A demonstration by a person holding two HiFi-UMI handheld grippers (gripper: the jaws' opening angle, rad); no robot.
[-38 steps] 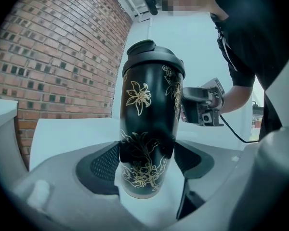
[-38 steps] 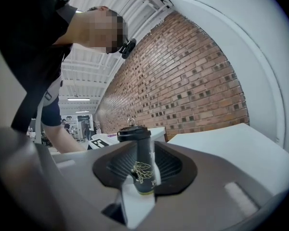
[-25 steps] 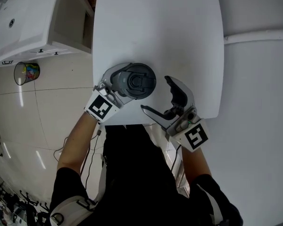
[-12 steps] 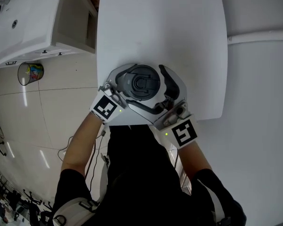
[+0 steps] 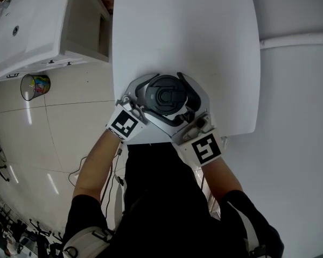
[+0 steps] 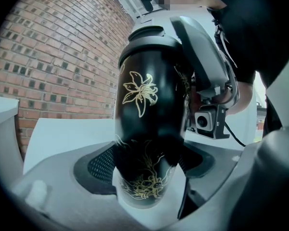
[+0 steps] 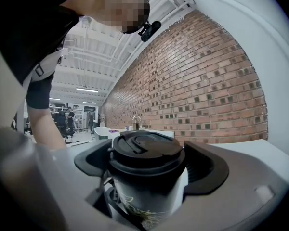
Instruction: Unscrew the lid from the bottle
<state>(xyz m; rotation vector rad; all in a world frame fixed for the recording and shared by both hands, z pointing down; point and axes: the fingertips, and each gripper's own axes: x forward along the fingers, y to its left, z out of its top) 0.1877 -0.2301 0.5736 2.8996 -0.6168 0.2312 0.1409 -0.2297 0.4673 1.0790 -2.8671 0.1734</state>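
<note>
Black bottle (image 5: 178, 110) with gold flower print stands on the white table (image 5: 204, 31), near the table's lower edge, centre of the head view. Its dark lid (image 5: 169, 94) is still on.

Left gripper (image 6: 149, 165) comes in from the lower left. It is clamped on the bottle's lower body, with the pads pressed against both sides.

Right gripper (image 7: 147, 165) comes in from the lower right, higher up the bottle. Its jaws have just been closing with the lid between them, and both pads now sit against the lid's rim.

Marker cubes (image 5: 125, 123) show at both wrists. A brick wall (image 7: 207, 81) is behind in both gripper views. A bin (image 5: 32, 84) stands on the floor at left.
</note>
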